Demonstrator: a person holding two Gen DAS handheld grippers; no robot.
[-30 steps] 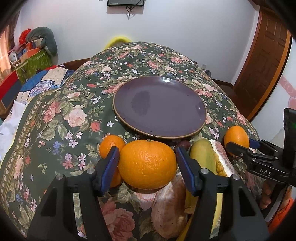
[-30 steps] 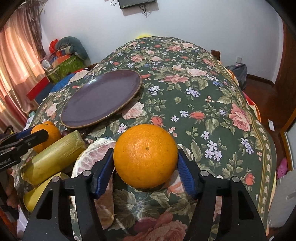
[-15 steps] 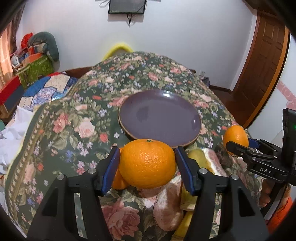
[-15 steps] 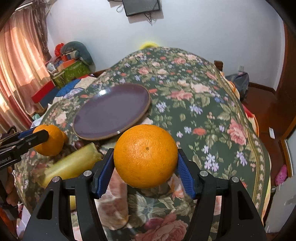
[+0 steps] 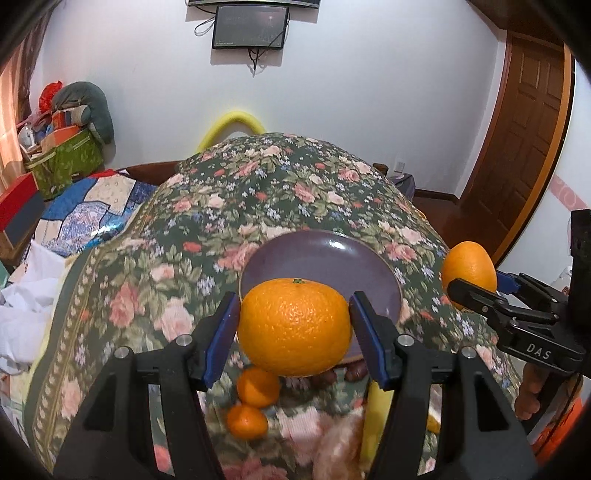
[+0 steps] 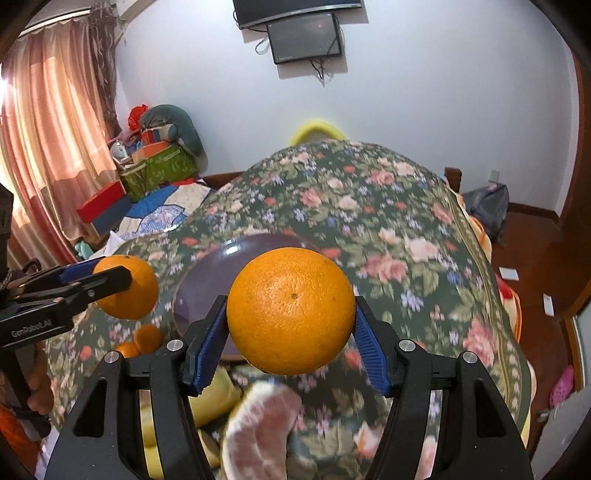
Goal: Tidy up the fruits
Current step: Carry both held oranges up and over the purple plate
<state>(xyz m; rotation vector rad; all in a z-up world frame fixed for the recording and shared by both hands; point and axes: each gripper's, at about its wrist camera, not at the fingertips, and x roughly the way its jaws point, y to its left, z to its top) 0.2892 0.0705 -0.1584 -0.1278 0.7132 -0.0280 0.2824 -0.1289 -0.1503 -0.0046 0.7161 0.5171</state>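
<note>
My left gripper (image 5: 293, 334) is shut on an orange (image 5: 293, 326) and holds it up above the near rim of the purple plate (image 5: 325, 258). My right gripper (image 6: 291, 332) is shut on another orange (image 6: 291, 310), also raised above the plate (image 6: 210, 273). Each gripper shows in the other view, the right one (image 5: 471, 280) at right and the left one (image 6: 122, 284) at left. Two small oranges (image 5: 256, 386) lie on the cloth below, with a peeled pomelo piece (image 6: 258, 432) and a yellow-green fruit (image 6: 214, 391).
The table has a floral cloth (image 5: 184, 258) that drops off at both sides. A quilt and boxes (image 5: 74, 218) lie at left, a wooden door (image 5: 524, 147) at right, a white wall with a screen (image 5: 249, 26) behind.
Both grippers have risen well above the table with their oranges. The plate and the loose fruit now look smaller and lower.
</note>
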